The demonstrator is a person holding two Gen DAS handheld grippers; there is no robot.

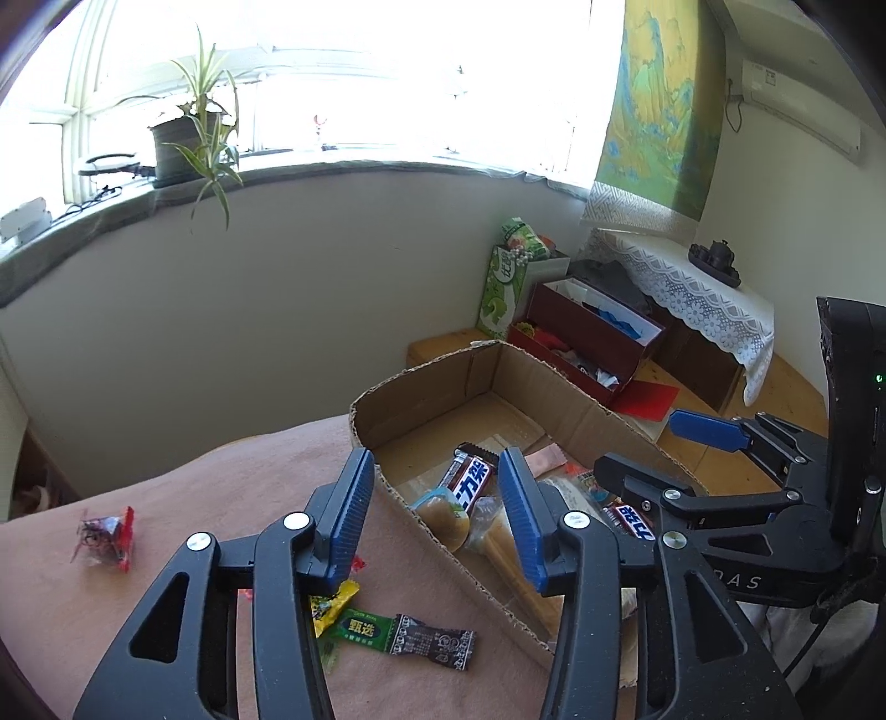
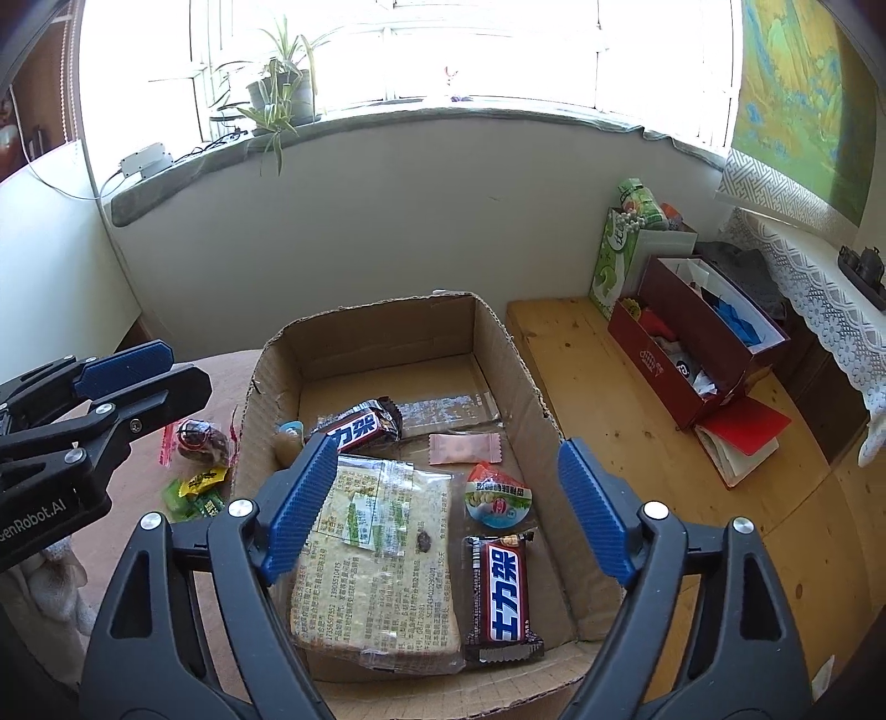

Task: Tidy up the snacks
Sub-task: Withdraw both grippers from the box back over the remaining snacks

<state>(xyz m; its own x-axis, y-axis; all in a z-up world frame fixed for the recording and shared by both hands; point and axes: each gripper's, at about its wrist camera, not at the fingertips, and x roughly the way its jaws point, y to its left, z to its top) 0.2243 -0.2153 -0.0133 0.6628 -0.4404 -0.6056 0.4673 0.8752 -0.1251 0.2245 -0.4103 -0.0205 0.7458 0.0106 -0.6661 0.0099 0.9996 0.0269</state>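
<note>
Right gripper (image 2: 443,501) jaws wide, nothing gripped, above the cardboard box (image 2: 515,354), which holds a bread pack (image 2: 382,559), two chocolate bars (image 2: 504,592) and small sweets. Left gripper (image 1: 437,515) jaws partly apart, empty, over the box's edge. Loose candies (image 1: 407,637) lie outside on the pink cloth (image 1: 166,498).

Bright bay window (image 2: 421,50), potted plant (image 1: 191,138) on sill, pale wall (image 2: 387,221), wooden floor (image 2: 637,421), lace-covered table (image 1: 692,288)
</note>
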